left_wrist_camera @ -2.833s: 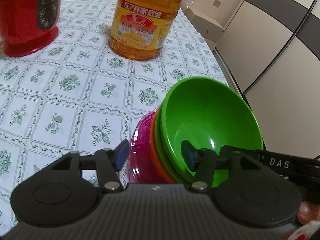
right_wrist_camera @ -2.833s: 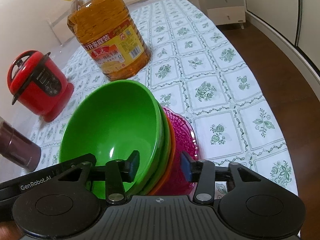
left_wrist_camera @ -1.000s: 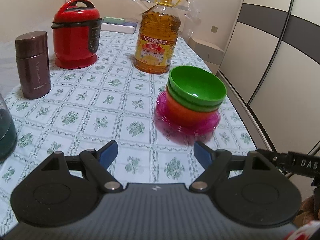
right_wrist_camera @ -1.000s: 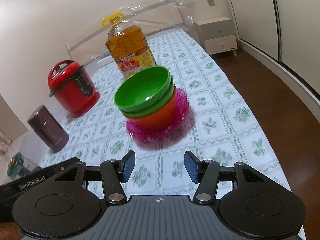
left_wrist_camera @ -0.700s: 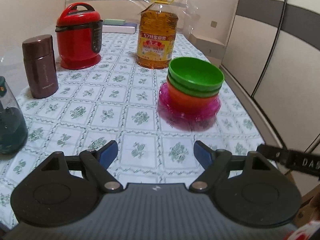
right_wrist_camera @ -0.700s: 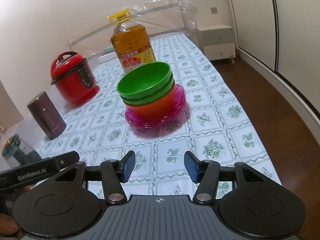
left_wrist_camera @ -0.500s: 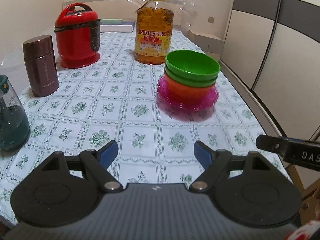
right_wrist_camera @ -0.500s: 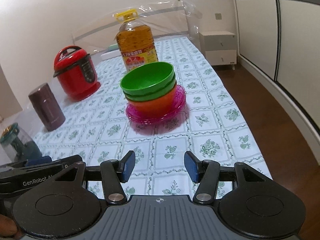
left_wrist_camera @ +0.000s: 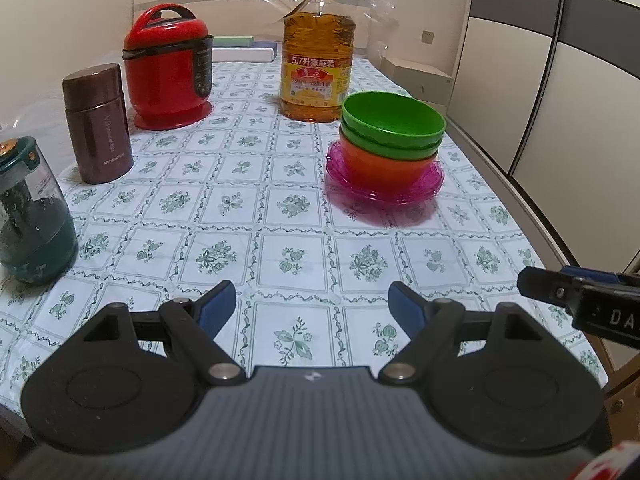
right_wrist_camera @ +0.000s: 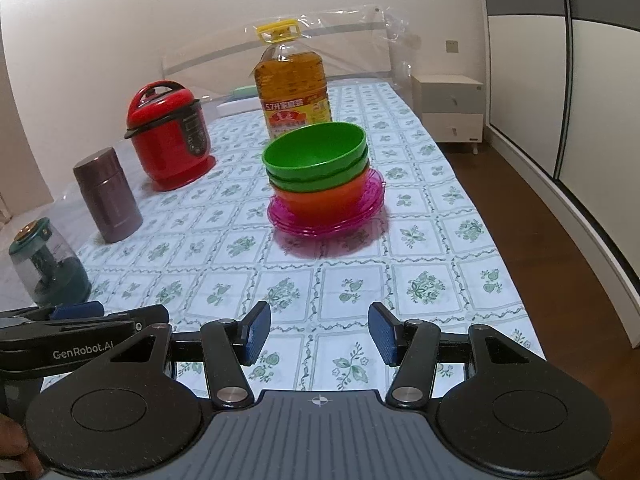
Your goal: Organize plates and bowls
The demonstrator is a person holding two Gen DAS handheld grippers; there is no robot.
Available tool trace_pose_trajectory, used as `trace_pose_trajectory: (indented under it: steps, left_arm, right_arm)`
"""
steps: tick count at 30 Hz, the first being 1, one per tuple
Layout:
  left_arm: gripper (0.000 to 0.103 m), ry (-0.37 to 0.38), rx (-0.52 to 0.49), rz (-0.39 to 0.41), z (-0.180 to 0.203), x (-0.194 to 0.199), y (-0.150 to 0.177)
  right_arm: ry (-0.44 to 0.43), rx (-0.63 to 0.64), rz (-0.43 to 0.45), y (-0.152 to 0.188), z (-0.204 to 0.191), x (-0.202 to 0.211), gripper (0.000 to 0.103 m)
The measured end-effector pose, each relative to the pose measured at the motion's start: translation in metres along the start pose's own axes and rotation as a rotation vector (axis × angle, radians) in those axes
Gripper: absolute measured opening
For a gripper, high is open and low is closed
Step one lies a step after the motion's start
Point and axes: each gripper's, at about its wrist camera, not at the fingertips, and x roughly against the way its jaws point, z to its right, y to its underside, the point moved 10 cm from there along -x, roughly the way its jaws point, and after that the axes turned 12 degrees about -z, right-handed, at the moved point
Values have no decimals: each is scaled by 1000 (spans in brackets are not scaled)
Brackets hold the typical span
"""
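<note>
Left gripper (left_wrist_camera: 311, 306) hangs over the near edge of the surface (left_wrist_camera: 248, 208), jaws spread wide, nothing between them but patterned cloth. Right gripper (right_wrist_camera: 319, 334) beside it, jaws parted at a middling width, also empty. Both sit well apart from the stack.

And there's the stack, our landmark: two green bowls (left_wrist_camera: 394, 126) nested one inside the other, sitting in an orange bowl (left_wrist_camera: 384, 164), all of it resting upright on pink translucent plates (left_wrist_camera: 384, 188). The top green bowl is empty inside; the ones below are filled only by the bowl above.

Just behind the stack stands a big oil bottle (left_wrist_camera: 318, 68), yellow cap and handle, amber oil filling nearly all of it. Left of the stack, further back, a red cooker (left_wrist_camera: 168, 70) with its lid shut. Nearer and further left of the stack, a maroon flask (left_wrist_camera: 98, 124), capped, contents hidden. At the far left edge, a teal jar (left_wrist_camera: 32, 216) with a clear top and something dark inside, too murky to tell what.
</note>
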Motion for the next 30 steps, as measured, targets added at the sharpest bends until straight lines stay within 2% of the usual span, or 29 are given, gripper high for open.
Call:
trace_pose_trajectory:
  steps: [30]
  left_arm:
    - [82, 10, -4, -5, 3, -1, 3]
  right_arm:
    - [13, -3, -18, 7, 4, -5, 54]
